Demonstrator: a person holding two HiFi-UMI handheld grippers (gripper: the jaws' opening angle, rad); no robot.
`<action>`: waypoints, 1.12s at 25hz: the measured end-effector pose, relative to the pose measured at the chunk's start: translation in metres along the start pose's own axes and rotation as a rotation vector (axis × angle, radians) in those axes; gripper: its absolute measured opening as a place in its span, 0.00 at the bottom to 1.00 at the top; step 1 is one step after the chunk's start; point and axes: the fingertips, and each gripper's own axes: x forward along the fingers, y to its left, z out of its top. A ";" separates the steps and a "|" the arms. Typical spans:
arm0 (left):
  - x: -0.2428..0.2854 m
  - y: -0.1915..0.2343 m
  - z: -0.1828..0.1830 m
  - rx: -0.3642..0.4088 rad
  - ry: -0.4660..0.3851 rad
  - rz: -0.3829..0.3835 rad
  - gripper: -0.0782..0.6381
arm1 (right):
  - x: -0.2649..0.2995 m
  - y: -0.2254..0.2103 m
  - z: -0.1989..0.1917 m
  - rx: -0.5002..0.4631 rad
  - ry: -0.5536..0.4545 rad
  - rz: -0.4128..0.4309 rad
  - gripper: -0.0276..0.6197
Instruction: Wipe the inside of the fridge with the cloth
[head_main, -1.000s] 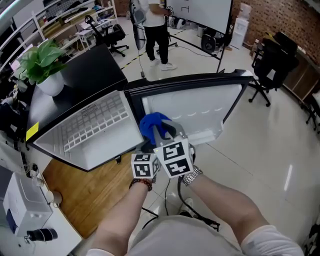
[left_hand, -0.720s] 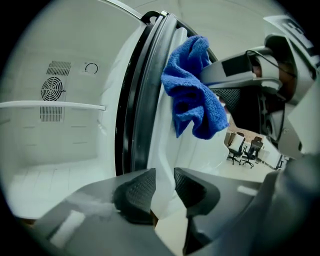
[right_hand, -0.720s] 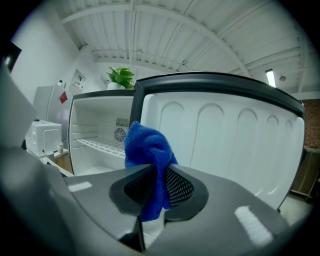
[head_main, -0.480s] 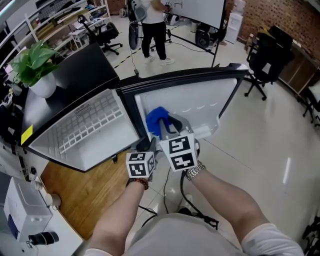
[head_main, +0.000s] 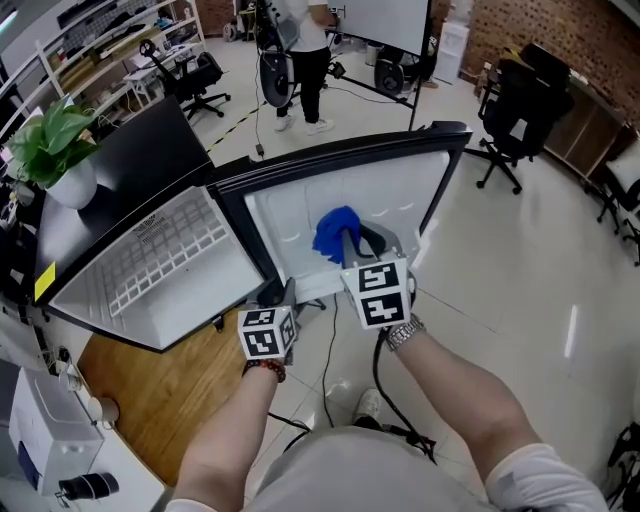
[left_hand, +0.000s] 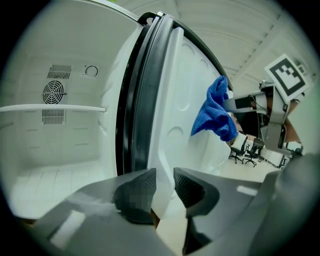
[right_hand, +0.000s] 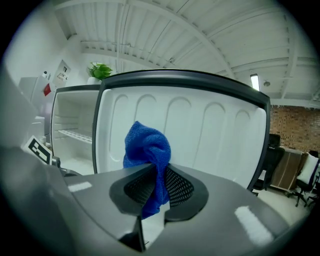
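The fridge stands open, its white inside (head_main: 170, 260) at the left of the head view and its door (head_main: 300, 215) swung out in the middle. My right gripper (head_main: 352, 248) is shut on a bunched blue cloth (head_main: 335, 235), which rests against the door's white inner lining (right_hand: 210, 135). In the right gripper view the cloth (right_hand: 147, 145) rises from between the pads of that gripper (right_hand: 159, 187). My left gripper (left_hand: 165, 187) sits at the door's lower edge (left_hand: 165, 125), jaws on either side of the white rim and pressed on it. The cloth (left_hand: 212, 110) shows further along the door.
A wire shelf (head_main: 165, 250) spans the fridge's inside. A potted plant (head_main: 50, 145) stands on the fridge top. A person (head_main: 300, 50) stands behind the door, with office chairs (head_main: 520, 110) at the right. A cable (head_main: 330, 350) trails on the floor by my feet.
My right gripper has carried the cloth to the right and further out along the door's inner lining. The left gripper has stayed at the door's edge.
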 end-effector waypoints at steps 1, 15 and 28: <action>0.000 0.000 0.000 0.001 0.000 0.002 0.28 | -0.001 -0.006 -0.002 0.002 0.003 -0.011 0.12; 0.000 0.001 0.000 0.012 0.003 0.028 0.27 | -0.017 -0.101 -0.024 0.013 0.042 -0.164 0.12; -0.001 0.001 0.000 0.009 0.003 0.046 0.27 | -0.029 -0.151 -0.035 0.009 0.061 -0.247 0.12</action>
